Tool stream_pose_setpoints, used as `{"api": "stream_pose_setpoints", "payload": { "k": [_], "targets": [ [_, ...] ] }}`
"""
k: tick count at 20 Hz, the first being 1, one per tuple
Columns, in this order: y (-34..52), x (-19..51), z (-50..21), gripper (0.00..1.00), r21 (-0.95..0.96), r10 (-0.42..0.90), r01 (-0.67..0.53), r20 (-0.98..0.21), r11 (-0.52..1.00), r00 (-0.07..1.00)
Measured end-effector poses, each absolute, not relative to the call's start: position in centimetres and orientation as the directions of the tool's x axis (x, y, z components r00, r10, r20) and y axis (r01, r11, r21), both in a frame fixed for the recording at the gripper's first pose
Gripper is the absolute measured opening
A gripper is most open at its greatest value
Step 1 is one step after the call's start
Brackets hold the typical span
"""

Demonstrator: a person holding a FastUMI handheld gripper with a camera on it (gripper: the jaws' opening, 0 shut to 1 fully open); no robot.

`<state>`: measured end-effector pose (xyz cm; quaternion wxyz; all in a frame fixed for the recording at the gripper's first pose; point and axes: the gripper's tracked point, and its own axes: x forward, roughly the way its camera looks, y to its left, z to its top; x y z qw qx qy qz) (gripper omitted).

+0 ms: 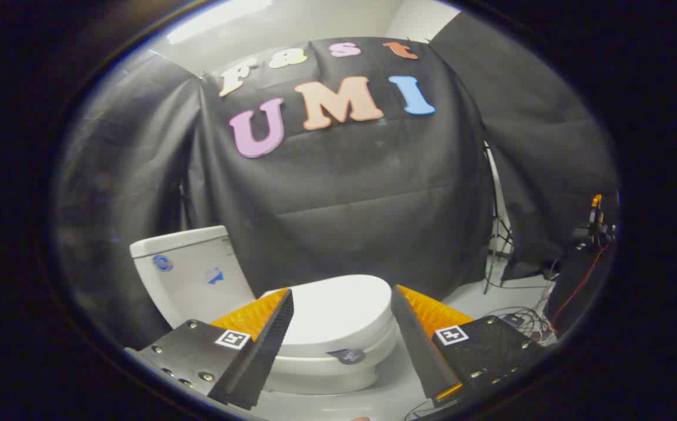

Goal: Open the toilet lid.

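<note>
The hand-held gripper hangs with its fingers spread wide, touching nothing. Just beyond and between them sits the toilet, its lid down flat. The tank stands behind, against the black cloth.

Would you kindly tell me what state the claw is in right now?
Claw: open, holding nothing; the closed white toilet lid lies beyond its fingers.

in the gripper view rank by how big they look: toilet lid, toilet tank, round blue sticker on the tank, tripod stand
1. toilet lid, closed, seen between the open gripper fingers
2. toilet tank, close to the lid in apparent size, so this order is unsure
3. tripod stand, thin and farther off
4. round blue sticker
</note>
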<state>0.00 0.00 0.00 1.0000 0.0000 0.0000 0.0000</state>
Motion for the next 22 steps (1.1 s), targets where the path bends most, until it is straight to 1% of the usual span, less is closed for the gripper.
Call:
{"api": "stream_pose_setpoints", "payload": {
  "k": [2, 6, 10, 15, 22],
  "targets": [
    [-0.9, 0.3, -0.3, 0.99, 0.008, -0.015, 0.015, -0.012, 1.000, 1.000],
    [-1.7, 0.2, -1.2, 0.99, -0.070, -0.026, 0.023, -0.030, 0.997, 0.999],
    [-0.9, 0.6, -1.4, 0.99, -0.050, -0.002, 0.000, -0.042, 0.999, 0.999],
    [-0.8, 0.6, -1.3, 0.99, -0.069, -0.008, 0.006, -0.028, 0.998, 1.000],
    [-1.6, 1.0, -5.2, 0.99, -0.130, -0.021, 0.001, -0.150, 0.991, 0.988]
  ]
}}
